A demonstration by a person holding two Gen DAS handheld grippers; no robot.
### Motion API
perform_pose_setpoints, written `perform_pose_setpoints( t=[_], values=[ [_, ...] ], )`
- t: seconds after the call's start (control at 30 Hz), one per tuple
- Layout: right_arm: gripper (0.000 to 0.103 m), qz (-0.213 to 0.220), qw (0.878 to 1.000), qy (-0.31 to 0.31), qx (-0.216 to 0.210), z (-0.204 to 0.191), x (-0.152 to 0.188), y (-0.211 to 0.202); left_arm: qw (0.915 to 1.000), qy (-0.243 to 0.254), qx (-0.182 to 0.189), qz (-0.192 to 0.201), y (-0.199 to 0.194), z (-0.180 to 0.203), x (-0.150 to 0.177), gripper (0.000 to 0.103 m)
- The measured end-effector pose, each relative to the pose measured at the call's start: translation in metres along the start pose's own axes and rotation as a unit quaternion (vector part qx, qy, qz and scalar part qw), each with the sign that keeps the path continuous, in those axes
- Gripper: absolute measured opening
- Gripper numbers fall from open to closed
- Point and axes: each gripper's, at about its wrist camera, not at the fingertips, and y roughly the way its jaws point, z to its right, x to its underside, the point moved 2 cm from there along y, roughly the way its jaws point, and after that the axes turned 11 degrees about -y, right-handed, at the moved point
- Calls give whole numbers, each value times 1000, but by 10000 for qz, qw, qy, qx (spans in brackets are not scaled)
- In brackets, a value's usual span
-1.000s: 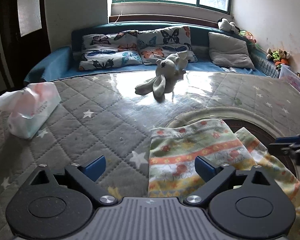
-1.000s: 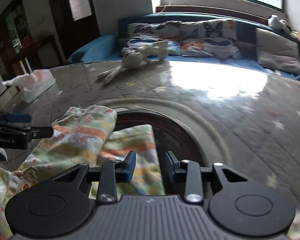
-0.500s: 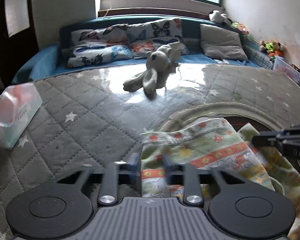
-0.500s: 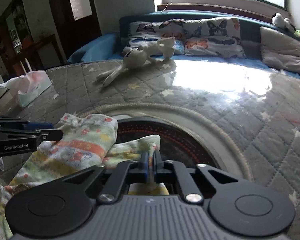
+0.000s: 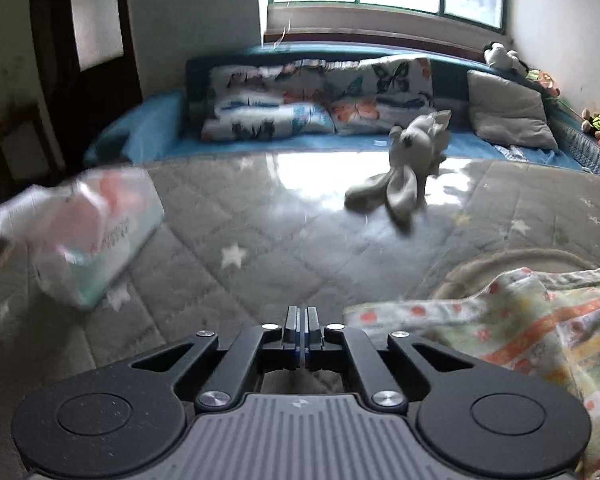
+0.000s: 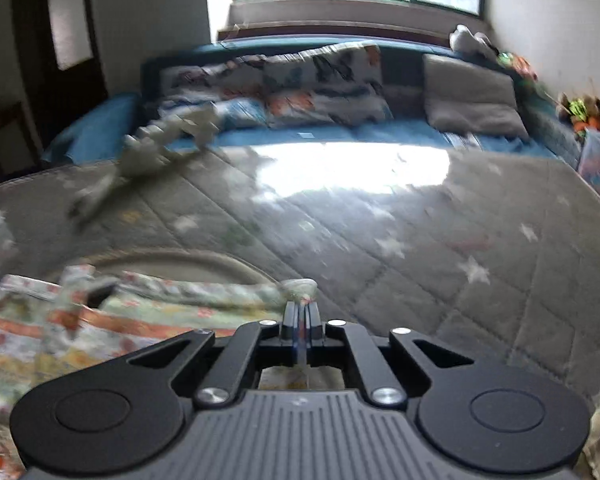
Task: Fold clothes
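- Far to your left, the tissue pack [image 5: 96, 236] lies on the quilted bed [image 5: 260, 248], well clear of the work and blurred.
- Your left tool [image 5: 301, 334] is clenched, fingers pressed flat together. You can't tell from its own view whether any cloth is caught between them; the garment [image 5: 520, 320] begins just to the right of the fingers, and its near edge drops out of sight behind the tool's body.
- The plush rabbit [image 5: 408, 172] lies farther up the bed, near the blue bench with the butterfly pillows [image 5: 320, 100], apart from the garment.
- The garment, a floral and striped piece, lies bunched between your two tools over a round ring-shaped pattern on the bed cover. It looks rumpled, not squared up.
- Your right tool [image 6: 301, 316] is clenched on the garment: a small tuft of cloth pokes out just past its fingertips and fabric shows in the slot behind them.
- As a judgement, the fold is only at its start: one corner is gripped, no neat crease or stacked layer shows, and the lifting, laying over and smoothing all remain.
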Motion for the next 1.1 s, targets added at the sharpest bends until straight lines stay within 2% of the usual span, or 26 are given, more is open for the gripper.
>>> perform_pose_setpoints(
  t=[0.1,0.2,0.23,0.27,0.33,0.4,0.43,0.53,0.63,0.67,0.73,0.77,0.83,0.9,0.97,1.1],
  values=[
    [12,19,9997,178,-150,7,4,0,9997,-41,237,-1,-7,3,3,8],
    [16,30,9992,205,-351,4,4,1,9990,67,431,-3,-10,12,5,22],
    [16,13,9993,156,-345,3,4,3,9989,130,453,-13,-10,16,6,32],
    [17,-2,9994,148,-327,2,4,5,9988,197,440,-31,-8,20,6,33],
    [18,-4,9994,126,-320,1,4,8,9986,312,427,-72,-2,26,8,29],
    [8,18,9995,83,-301,-1,2,8,9979,424,483,-49,1,30,8,12],
    [3,31,9997,53,-252,-2,2,7,9977,512,438,3,1,32,8,9],
    [2,72,9999,53,48,1,1,7,9974,666,32,283,4,32,5,8],
    [5,25,10000,85,22,6,0,11,9981,571,67,215,11,28,2,8],
    [10,23,10000,51,47,6,-1,10,9984,535,86,189,12,27,1,12],
    [12,18,10000,19,24,7,-2,5,9989,440,103,159,10,25,-2,18],
    [14,23,10000,-1,-55,6,-3,1,9990,403,107,145,8,24,-3,31],
    [18,20,9997,-63,-245,4,-3,-9,9989,439,133,124,-2,24,-1,44],
    [21,-27,9987,-205,-460,-2,-1,-18,9984,523,195,105,-12,26,3,45],
    [25,-109,9966,-398,-709,-11,5,-27,9971,674,330,82,-25,30,12,51],
    [25,-311,9902,-852,-1058,-36,25,-47,9941,947,530,7,-52,36,39,57]
  ],
)
